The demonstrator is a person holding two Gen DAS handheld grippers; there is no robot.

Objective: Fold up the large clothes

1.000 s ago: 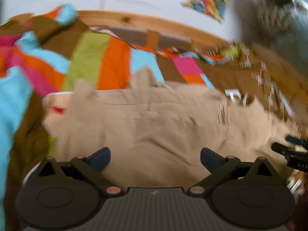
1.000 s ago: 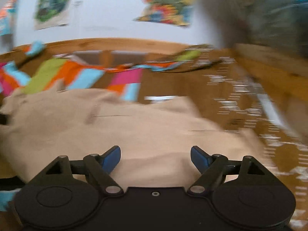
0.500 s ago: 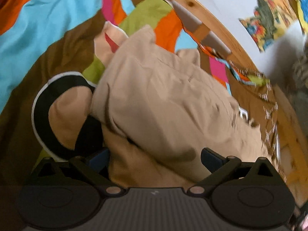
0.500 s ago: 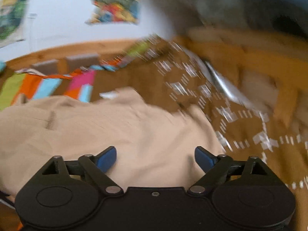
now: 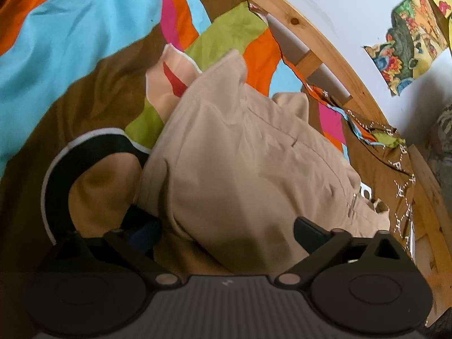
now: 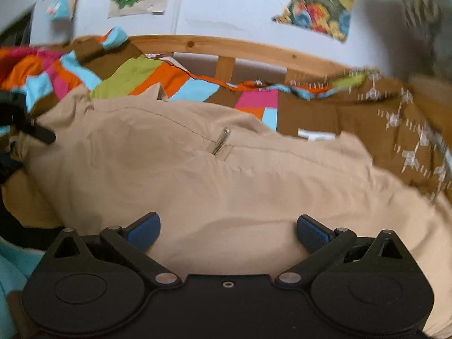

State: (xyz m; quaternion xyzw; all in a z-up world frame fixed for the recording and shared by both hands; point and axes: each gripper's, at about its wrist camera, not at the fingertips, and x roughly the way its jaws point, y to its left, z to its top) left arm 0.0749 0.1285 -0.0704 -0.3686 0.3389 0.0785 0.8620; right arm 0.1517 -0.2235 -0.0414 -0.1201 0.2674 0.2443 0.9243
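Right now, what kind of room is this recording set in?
Most likely a bedroom: a tan garment lies on a colourful striped bedcover, backed by a wooden bed rail with pictures on the wall.

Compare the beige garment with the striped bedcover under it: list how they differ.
The beige garment is one plain colour; the striped bedcover has blue, orange, pink, green and brown bands. The garment lies bunched in a heap with a small metal zipper showing; the bedcover spreads wide beneath it up to the wooden bed frame. Both are wrinkled fabric.
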